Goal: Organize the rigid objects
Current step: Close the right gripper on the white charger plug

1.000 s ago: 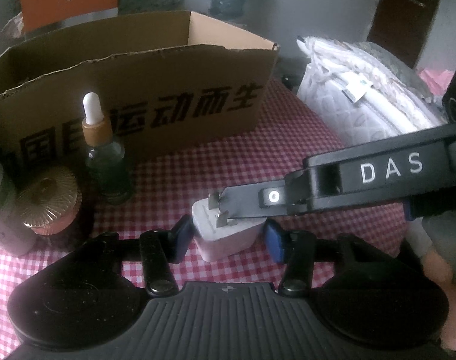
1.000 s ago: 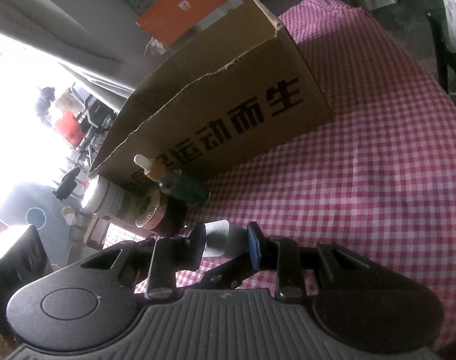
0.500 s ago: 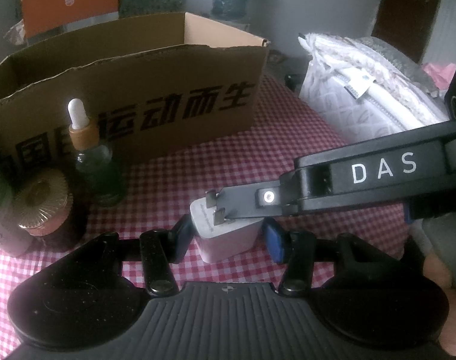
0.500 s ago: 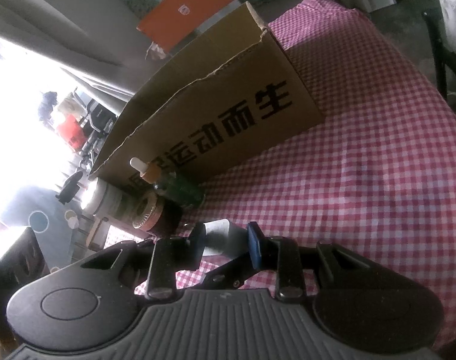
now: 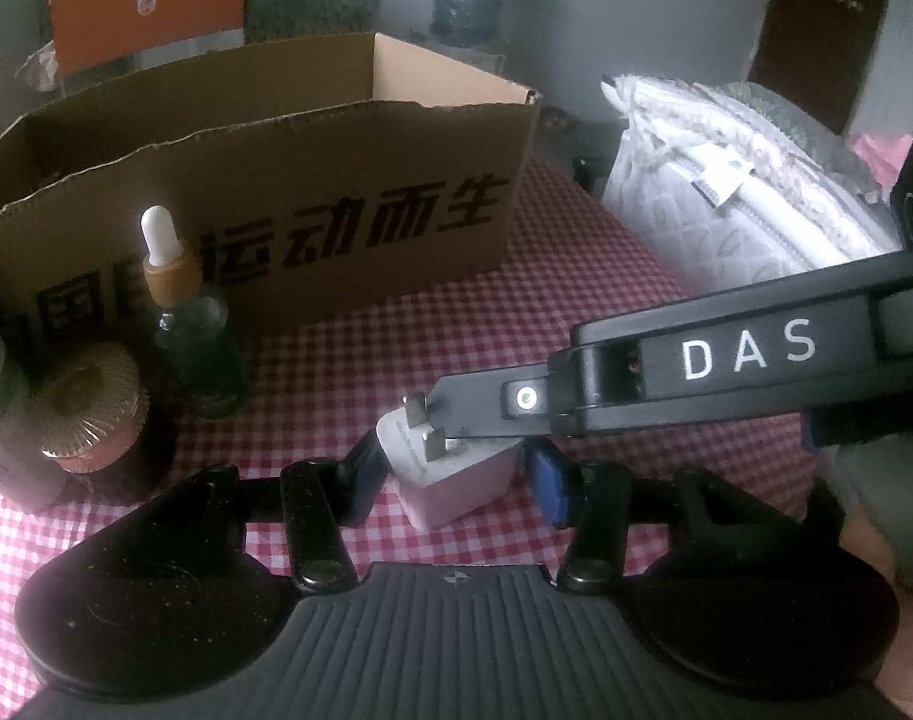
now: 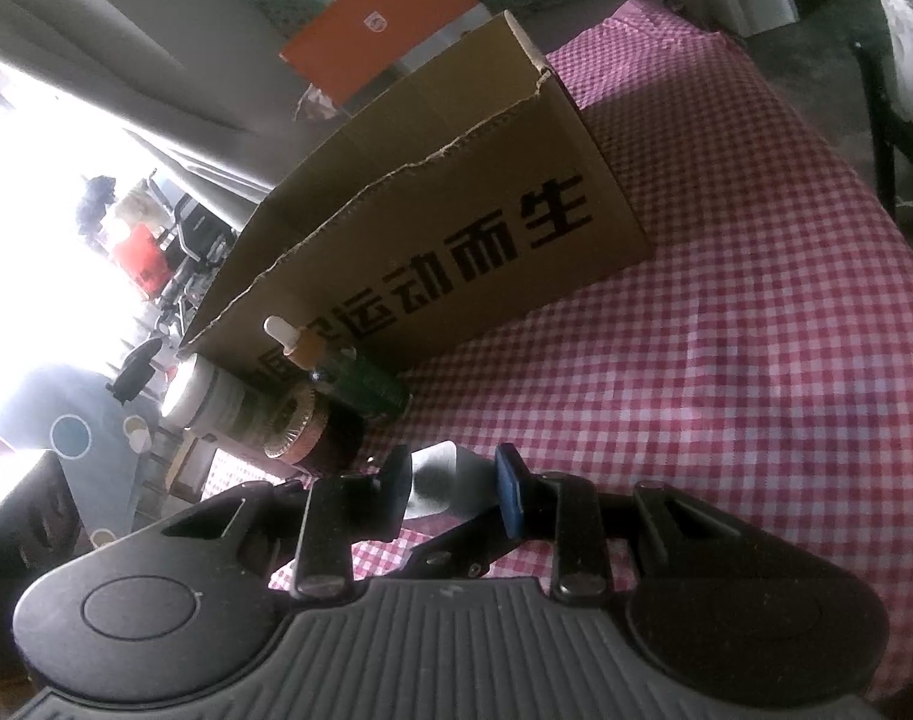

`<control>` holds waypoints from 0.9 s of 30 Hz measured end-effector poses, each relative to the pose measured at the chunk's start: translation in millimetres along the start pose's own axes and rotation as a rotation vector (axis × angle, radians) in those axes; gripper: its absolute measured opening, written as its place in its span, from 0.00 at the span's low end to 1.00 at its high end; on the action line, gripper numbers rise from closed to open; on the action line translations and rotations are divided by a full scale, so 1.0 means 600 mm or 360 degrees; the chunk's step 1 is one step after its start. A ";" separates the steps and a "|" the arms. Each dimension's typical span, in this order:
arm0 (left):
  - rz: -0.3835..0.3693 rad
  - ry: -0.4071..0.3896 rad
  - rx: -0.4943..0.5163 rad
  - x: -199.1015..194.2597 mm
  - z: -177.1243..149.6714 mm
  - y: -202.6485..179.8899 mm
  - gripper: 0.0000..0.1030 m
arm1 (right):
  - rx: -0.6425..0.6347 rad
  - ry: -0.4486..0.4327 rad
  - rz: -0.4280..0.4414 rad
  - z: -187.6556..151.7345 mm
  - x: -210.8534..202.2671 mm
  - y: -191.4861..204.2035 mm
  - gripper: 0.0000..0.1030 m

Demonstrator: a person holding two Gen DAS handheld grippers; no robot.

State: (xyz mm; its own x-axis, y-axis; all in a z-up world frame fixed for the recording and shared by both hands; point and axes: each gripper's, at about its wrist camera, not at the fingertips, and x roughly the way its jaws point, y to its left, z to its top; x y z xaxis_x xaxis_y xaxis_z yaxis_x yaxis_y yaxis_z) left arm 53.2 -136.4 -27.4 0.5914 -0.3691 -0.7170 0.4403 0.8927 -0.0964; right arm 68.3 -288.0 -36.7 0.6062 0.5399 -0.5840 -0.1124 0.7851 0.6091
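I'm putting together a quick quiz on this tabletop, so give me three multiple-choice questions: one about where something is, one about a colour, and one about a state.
1. Where does the dropper bottle stand relative to the cardboard box? A inside it; B in front of it, on the cloth; C on top of it.
2. The cloth is: A plain green; B blue striped; C red and white checked.
3. The cardboard box's top is: A open; B taped shut; C under a lid.

Answers: B, the bottle stands before the box's printed front. C, the checks show in both views. A, the box's inner walls are visible.
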 end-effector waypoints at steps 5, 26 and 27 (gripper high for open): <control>0.0040 -0.0010 0.0071 0.003 -0.003 -0.010 0.49 | 0.0041 0.0009 0.0037 -0.001 0.001 -0.011 0.32; 0.0082 0.0003 0.0065 0.002 -0.006 -0.007 0.44 | 0.0081 -0.0008 0.0072 -0.008 0.003 -0.009 0.32; 0.0081 -0.0004 0.0064 -0.001 -0.005 -0.008 0.44 | 0.0078 -0.0013 0.0073 -0.008 0.000 -0.008 0.32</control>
State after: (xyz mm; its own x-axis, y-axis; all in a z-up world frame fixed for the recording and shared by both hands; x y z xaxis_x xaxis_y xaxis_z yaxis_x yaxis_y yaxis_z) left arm 48.6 -139.7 -28.7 0.6154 -0.3240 -0.7186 0.4361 0.8993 -0.0321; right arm 65.4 -290.5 -42.3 0.6077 0.5721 -0.5508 -0.1015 0.7438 0.6606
